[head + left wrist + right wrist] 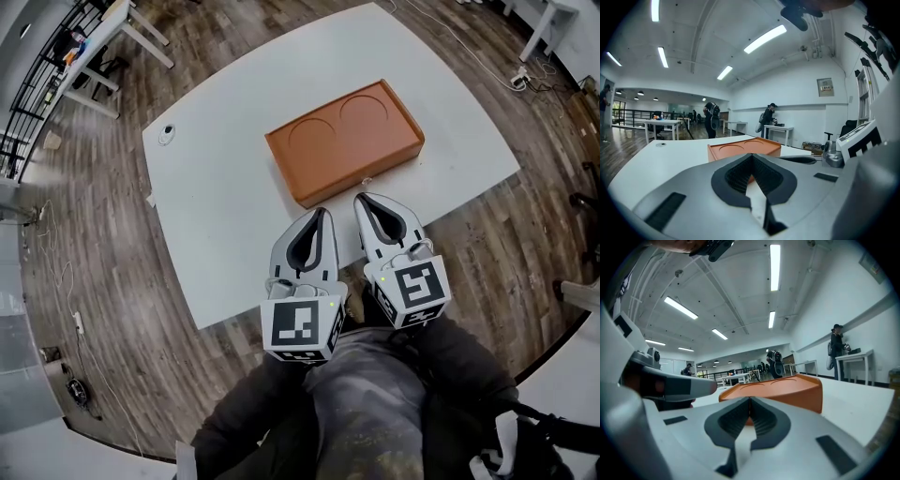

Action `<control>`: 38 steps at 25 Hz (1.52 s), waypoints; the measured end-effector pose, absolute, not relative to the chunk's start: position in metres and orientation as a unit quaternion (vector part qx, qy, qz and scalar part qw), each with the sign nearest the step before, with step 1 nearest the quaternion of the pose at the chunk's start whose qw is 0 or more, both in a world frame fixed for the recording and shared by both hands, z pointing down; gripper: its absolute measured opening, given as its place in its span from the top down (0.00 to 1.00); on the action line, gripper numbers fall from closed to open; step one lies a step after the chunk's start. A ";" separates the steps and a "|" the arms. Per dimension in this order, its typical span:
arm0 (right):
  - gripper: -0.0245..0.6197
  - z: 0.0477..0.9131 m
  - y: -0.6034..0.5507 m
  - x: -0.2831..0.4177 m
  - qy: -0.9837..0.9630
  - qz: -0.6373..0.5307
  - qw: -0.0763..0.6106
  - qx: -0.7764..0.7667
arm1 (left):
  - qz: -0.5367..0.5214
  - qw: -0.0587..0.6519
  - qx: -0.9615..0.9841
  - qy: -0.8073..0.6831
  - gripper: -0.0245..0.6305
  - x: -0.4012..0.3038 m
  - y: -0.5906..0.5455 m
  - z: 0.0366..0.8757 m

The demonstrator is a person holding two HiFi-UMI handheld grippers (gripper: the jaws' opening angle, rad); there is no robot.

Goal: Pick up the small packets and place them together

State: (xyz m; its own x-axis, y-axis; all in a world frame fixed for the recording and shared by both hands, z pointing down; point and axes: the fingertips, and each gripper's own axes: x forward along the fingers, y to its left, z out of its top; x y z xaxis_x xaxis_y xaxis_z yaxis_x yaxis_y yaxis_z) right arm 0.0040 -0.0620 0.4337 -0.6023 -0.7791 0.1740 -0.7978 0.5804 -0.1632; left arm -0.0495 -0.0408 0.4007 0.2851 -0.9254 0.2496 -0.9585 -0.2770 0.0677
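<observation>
White table (216,187) — orange box (344,139), sm. disc (167,134)

A box (344,141) with two round recesses lies on the table (225,216), a small round object (167,134) well to its left, with the left gripper (324,213) and right gripper (361,199) side by side just before it.

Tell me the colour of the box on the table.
The box is orange, shown best in the head view.
</observation>
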 end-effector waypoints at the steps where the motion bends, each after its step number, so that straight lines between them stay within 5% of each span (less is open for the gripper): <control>1: 0.95 0.435 -0.064 0.006 -0.887 0.114 0.042 0.446 | 0.081 0.102 0.795 -0.593 0.96 -0.049 -0.042 0.400; 8: 0.95 0.444 -0.072 0.017 -0.877 0.107 0.072 0.464 | 0.074 0.098 0.793 -0.596 0.96 -0.050 -0.049 0.399; 11: 0.80 0.452 -0.076 0.016 -0.874 0.099 0.097 0.466 | 0.074 0.101 0.791 -0.599 0.96 -0.054 -0.052 0.401; 38: 0.77 0.483 -0.102 0.014 -0.835 0.148 0.243 0.471 | 0.073 0.146 0.781 -0.603 0.96 -0.073 -0.074 0.407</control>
State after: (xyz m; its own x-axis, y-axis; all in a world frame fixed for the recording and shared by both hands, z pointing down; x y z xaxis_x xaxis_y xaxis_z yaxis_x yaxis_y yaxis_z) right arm 0.0140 -0.1020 0.4831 -0.4392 -0.7143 0.5449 -0.8579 0.5135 -0.0183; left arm -0.0730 -0.0740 0.4074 0.2630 -0.9201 0.2902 -0.9628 -0.2310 0.1401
